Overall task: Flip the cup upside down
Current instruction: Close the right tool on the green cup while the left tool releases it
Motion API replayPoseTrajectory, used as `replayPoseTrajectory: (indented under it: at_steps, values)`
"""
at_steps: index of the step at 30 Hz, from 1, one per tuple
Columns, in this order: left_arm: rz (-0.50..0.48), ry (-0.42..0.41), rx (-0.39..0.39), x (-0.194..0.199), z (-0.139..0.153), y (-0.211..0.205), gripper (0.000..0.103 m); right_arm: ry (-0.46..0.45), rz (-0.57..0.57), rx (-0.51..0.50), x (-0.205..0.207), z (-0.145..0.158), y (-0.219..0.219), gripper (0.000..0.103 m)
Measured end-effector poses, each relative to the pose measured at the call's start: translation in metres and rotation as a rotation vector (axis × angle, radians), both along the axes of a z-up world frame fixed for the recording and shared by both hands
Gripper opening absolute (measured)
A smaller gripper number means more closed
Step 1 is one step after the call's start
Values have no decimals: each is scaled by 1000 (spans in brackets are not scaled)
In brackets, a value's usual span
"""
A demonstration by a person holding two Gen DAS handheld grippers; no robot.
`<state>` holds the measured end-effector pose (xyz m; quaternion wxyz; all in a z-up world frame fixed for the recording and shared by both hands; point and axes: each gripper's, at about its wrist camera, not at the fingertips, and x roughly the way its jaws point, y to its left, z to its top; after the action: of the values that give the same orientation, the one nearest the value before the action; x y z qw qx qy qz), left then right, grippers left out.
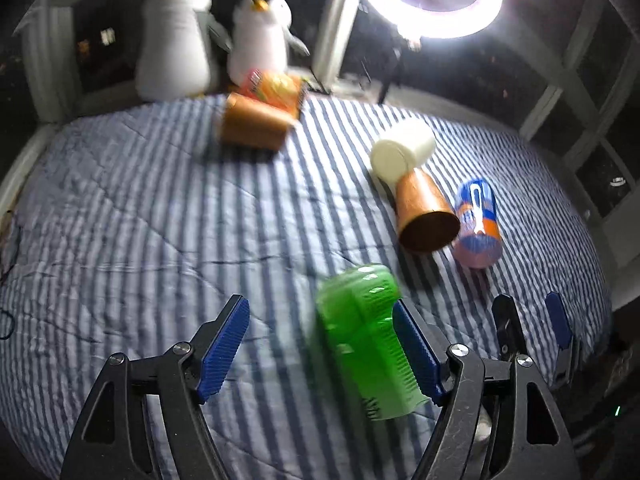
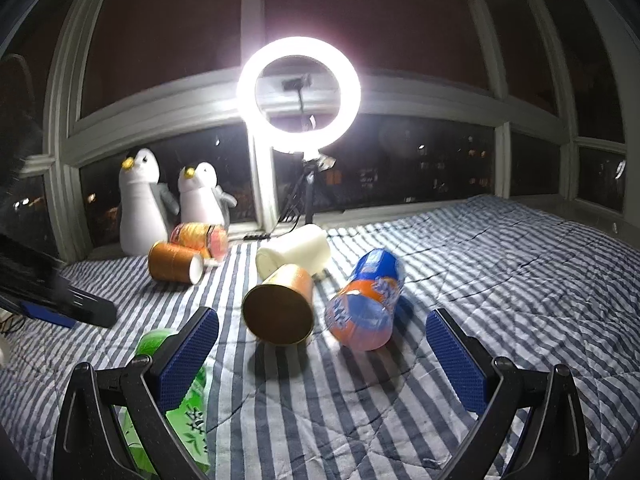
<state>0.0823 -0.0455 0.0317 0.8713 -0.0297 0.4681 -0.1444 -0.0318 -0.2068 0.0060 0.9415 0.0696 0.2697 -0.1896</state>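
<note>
A gold paper cup (image 1: 426, 216) (image 2: 280, 306) lies on its side on the striped bedspread, its mouth toward me. A second gold cup (image 1: 254, 124) (image 2: 174, 262) lies on its side farther back left. A white cup (image 1: 402, 146) (image 2: 294, 250) lies behind the near gold cup. My left gripper (image 1: 320, 346) is open; a green bottle (image 1: 368, 340) lies between its fingers, against the right one. My right gripper (image 2: 322, 360) is open and empty, just short of the near gold cup. The right gripper also shows in the left wrist view (image 1: 532, 328).
A blue-orange bottle (image 1: 478, 222) (image 2: 366, 300) lies right of the near cup. An orange snack can (image 2: 200, 238) and two plush penguins (image 2: 140, 200) sit at the back left. A ring light (image 2: 300, 94) on a tripod stands by the window. The left gripper's arm (image 2: 56, 296) is at left.
</note>
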Motion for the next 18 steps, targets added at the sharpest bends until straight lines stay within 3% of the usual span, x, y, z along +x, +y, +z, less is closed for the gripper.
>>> replayPoseTrajectory:
  at_steps: [7, 13, 18]
  values:
    - [80, -121, 3, -27, -7, 37, 82, 76, 119, 29, 11, 5, 11, 102]
    - [119, -143, 15, -36, -25, 53, 82, 238, 269, 80, 33, 7, 28, 102]
    - [133, -179, 38, -43, -33, 55, 82, 329, 329, 138, 52, 9, 34, 102]
